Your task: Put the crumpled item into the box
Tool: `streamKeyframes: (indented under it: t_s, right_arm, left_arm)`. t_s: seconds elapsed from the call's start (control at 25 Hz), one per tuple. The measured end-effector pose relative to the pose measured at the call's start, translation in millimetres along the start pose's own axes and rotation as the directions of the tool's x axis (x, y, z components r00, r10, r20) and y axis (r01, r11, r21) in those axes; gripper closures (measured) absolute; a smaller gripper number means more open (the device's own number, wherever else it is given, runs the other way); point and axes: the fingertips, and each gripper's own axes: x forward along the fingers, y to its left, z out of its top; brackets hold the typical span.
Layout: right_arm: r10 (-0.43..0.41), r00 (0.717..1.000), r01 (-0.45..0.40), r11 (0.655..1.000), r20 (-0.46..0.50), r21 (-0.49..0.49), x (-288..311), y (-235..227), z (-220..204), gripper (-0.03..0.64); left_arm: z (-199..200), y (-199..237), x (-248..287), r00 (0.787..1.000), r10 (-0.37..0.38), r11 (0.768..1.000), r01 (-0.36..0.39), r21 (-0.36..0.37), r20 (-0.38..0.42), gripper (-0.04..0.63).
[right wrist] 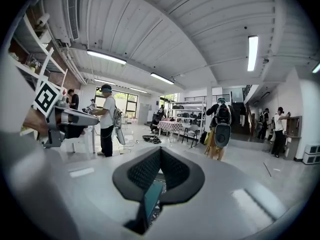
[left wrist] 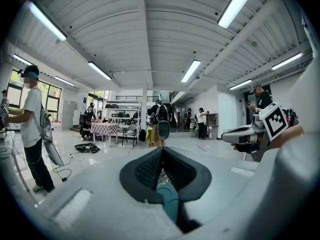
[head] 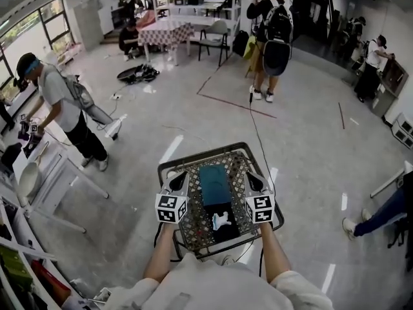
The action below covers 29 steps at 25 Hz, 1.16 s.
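Fingers [left wrist: 147,170] of the left gripper [head: 179,175] and right gripper [head: 252,179] press together, empty, the crumpled item [head: 221,221] below between them.

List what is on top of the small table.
A teal box lies on the table's patterned top, with a white crumpled item on a dark patch nearer the person. The left gripper and right gripper hide parts of both sides.

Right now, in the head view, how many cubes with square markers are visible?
2. One cube is on the left gripper, over the table's left edge; the other on the right gripper, over its right edge. None seems hidden.
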Motion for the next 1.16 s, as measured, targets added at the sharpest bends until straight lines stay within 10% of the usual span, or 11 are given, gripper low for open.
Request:
streamKeyframes:
  t_s: [1.16]
  right_arm:
    - [-0.003,1.000,0.003,1.000,-0.004,0.004,-12,-6,-6,0.618]
  left_arm:
    - [0,-11,-4,1.000,0.011,1.000,-0.011,0.006,0.014,0.592]
